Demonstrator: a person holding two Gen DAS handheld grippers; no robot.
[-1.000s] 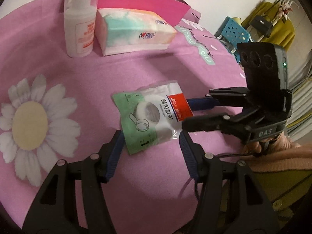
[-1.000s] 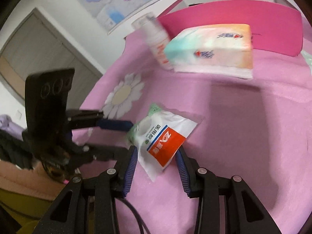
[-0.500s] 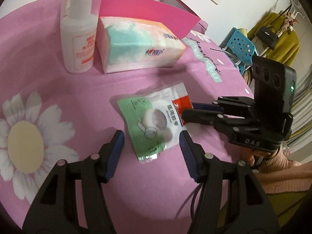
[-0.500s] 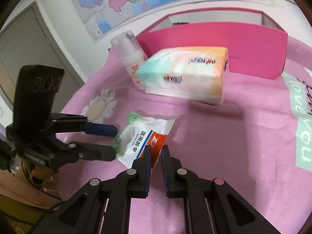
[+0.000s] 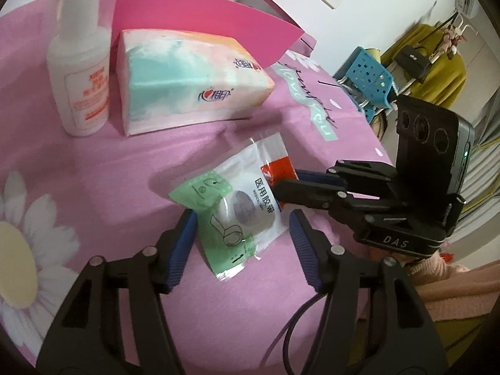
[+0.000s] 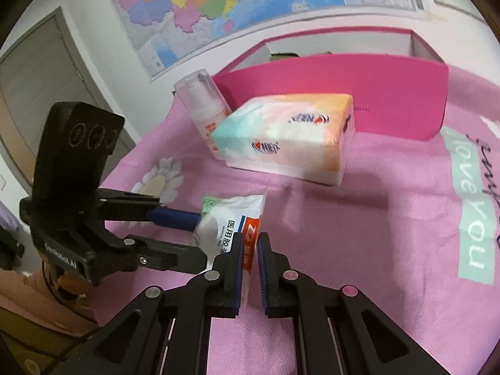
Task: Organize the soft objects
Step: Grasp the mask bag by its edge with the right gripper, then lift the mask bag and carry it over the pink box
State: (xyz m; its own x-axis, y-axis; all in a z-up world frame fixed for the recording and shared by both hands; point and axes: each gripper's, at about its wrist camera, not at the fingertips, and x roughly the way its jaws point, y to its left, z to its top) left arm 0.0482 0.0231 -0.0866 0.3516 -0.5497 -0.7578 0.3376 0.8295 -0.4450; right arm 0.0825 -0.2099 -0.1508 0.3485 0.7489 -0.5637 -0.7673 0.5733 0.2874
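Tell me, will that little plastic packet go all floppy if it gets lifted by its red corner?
Probably floppy: the packet is thin crinkly plastic, and the right tool pinches only its red end. The tape roll inside may make the green end droop. The film looks glossy, so it might slip. The left tool is opening around the green end, not pressing it.
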